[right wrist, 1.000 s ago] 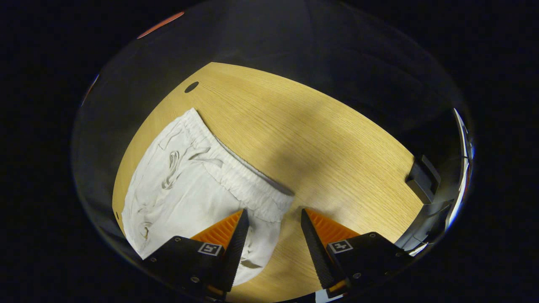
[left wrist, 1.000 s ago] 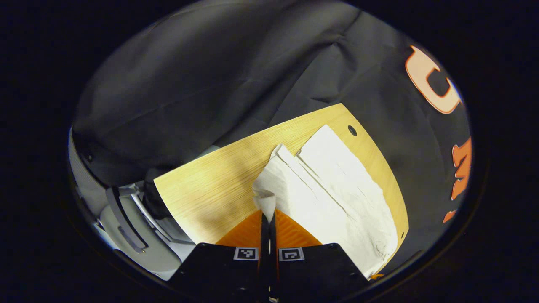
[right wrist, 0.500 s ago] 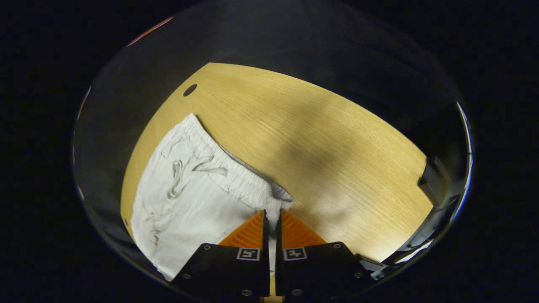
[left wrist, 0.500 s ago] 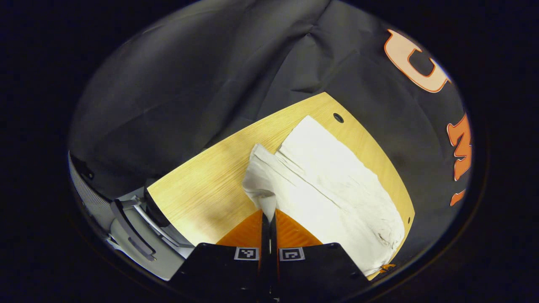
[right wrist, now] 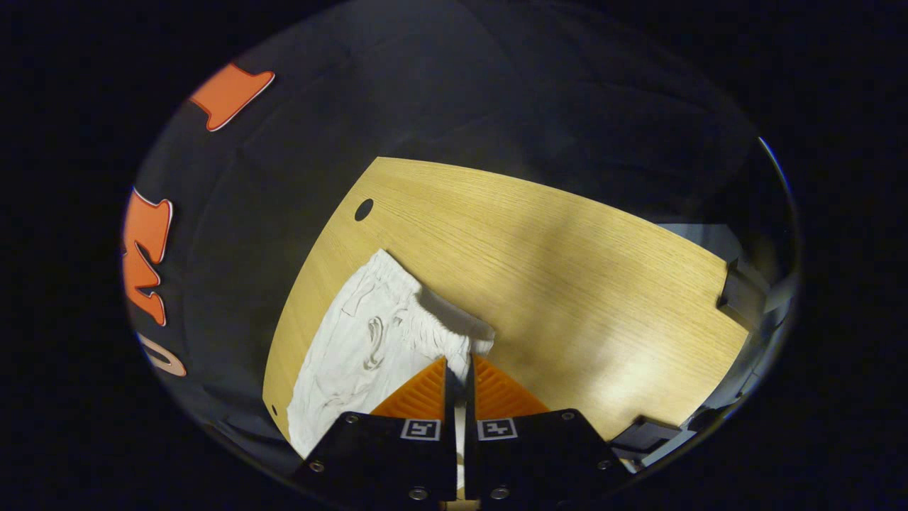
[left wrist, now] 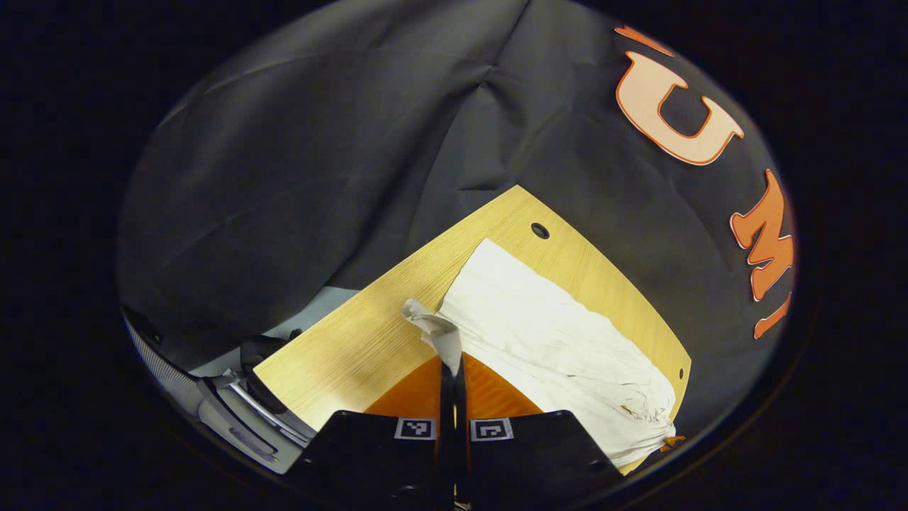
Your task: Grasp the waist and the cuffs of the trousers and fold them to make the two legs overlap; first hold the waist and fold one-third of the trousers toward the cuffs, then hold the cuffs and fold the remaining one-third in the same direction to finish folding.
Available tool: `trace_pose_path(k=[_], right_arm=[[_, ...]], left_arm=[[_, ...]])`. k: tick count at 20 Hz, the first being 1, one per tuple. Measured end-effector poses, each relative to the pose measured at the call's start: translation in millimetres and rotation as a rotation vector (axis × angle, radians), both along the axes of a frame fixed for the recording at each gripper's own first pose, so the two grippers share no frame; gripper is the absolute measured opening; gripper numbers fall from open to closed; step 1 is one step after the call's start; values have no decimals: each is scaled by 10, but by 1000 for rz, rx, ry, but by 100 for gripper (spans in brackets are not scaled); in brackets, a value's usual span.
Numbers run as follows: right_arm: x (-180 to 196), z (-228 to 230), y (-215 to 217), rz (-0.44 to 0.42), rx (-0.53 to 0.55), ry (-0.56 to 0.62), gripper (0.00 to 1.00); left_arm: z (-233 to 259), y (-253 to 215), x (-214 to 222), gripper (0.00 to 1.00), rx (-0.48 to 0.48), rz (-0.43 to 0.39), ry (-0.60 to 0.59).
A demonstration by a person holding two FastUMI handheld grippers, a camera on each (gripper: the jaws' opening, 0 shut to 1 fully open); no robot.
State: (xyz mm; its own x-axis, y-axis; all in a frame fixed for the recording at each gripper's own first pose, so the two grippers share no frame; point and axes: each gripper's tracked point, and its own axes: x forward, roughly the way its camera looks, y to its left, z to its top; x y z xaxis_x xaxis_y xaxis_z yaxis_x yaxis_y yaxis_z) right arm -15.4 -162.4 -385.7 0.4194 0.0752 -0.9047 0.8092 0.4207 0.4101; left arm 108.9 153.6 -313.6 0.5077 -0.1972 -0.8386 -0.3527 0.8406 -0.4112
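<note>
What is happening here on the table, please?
A person is folding white trousers on a wooden table with two handheld grippers. The left gripper is shut on a cuff, which it holds raised off the table. The right gripper is shut on the waist. The rest of the trousers lies on the table, so the lengthwise fold is not finished.

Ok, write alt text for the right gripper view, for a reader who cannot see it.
The right gripper, seen from behind its fingers, is shut on the elastic waist of white trousers, lifting that corner off a light wooden table. The rest of the trousers lies crumpled toward the table's left edge, near a small round hole in the tabletop, with dark cloth behind.
</note>
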Motion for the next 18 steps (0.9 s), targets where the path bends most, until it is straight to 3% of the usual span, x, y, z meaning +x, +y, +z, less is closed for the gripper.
trace_pose_path(k=[3,7,14,18], right_arm=[[55,80,-33,-26,-23,18,4],[119,60,-36,-17,-58,32,5],[181,90,-23,-49,2,78,5],[193,170,-132,-102,94,69,5]], left_arm=[[-93,76,320,4,54,-122,-22],[-138,-21,755,4,38,-251,-35],[-463,-277,1363,5,63,-527,10],[-566,-410,1617,4,40,-508,23]])
